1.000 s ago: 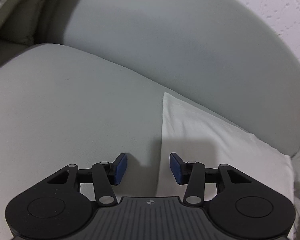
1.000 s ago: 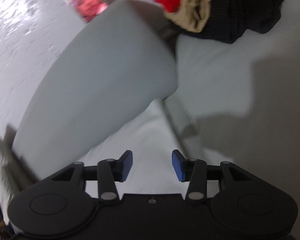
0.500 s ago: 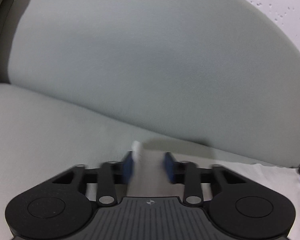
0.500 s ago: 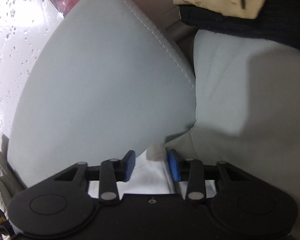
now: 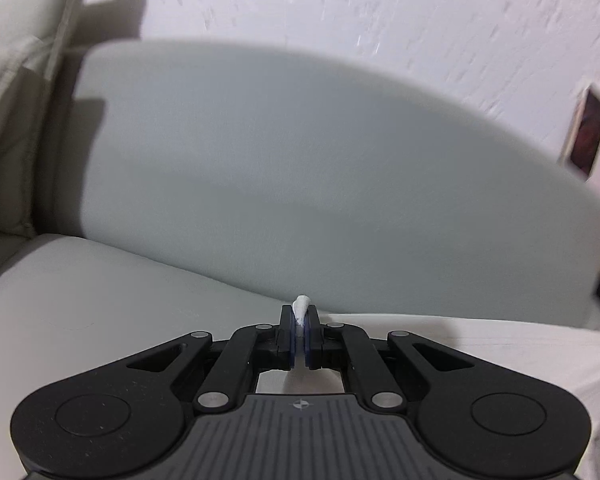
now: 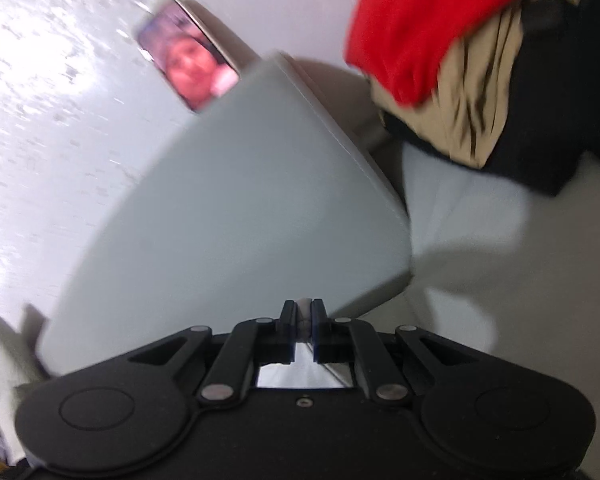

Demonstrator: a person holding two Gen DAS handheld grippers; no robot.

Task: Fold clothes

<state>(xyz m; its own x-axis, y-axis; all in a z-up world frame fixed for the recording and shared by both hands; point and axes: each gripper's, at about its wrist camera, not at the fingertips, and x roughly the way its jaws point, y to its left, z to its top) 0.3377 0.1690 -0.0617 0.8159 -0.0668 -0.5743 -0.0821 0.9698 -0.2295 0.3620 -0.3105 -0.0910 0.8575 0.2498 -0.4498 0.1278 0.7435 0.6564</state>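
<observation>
- Since a second earlier, both pairs of jaws had been brought from wide apart to pinched tight, and the views had been swung up from the seat toward the sofa back (image 5: 300,152) and the wall (image 5: 380,12).
- The left gripper (image 5: 299,334) was seen clenched on a nub of the white garment (image 5: 480,344), a tuft of cloth being squeezed up between its blue pads.
- The right gripper (image 6: 303,322) was likewise seen clamped on white cloth, a sliver of it being visible between the pads and below them.
- The garment was found on the sofa seat (image 5: 80,292), just in front of the backrest, its visible edge stretched rightward from the left gripper in the left view.
- A heap of other clothes (image 6: 480,60), red, tan and black, was seen piled at the far right on the sofa.
- As for progress: two points of the white piece were held, so a fold was judged to be under way; how many folds it already carried could not be told, most of it being hidden beneath the grippers.
- The heap appeared unfolded, so more work was judged to be left.
</observation>
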